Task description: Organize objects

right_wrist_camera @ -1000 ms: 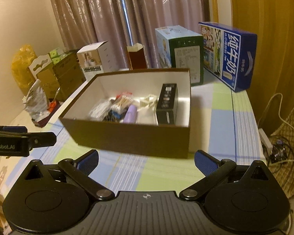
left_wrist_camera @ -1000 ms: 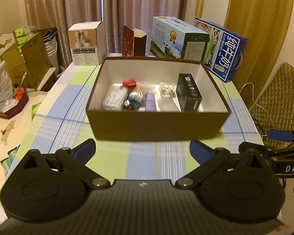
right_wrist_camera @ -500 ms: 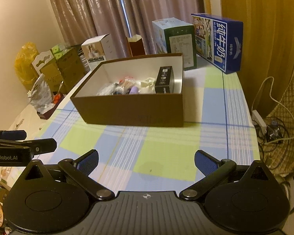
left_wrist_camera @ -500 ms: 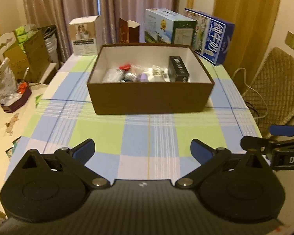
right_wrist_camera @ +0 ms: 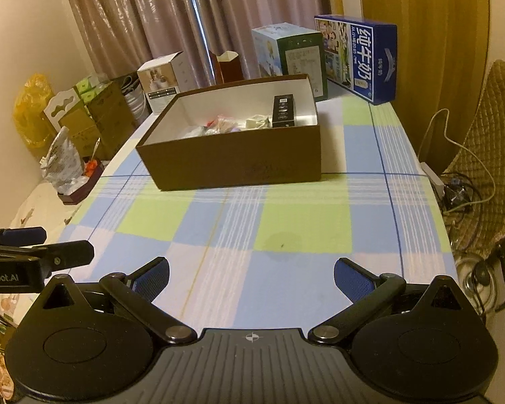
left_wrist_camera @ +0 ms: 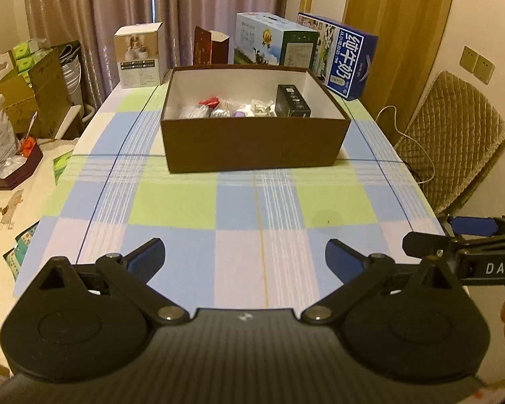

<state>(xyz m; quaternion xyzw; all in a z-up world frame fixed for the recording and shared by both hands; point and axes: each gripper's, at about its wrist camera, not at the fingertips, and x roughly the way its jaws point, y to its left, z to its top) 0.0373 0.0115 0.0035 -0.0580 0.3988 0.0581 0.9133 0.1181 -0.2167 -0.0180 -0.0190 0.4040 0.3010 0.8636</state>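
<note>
A brown cardboard box with a white inside stands on the checked tablecloth, far from both grippers; it also shows in the right wrist view. In it lie a black carton, a red item, clear bags and other small things. My left gripper is open and empty over the near part of the table. My right gripper is open and empty too, to the right of the left one.
At the table's far end stand a white box, a dark red carton, a green-white carton and a blue milk carton. A quilted chair stands to the right. Cardboard boxes stand to the left.
Both grippers have drawn back from the brown box toward the table's near edge. The box now looks smaller and farther. Both stay open and empty.
</note>
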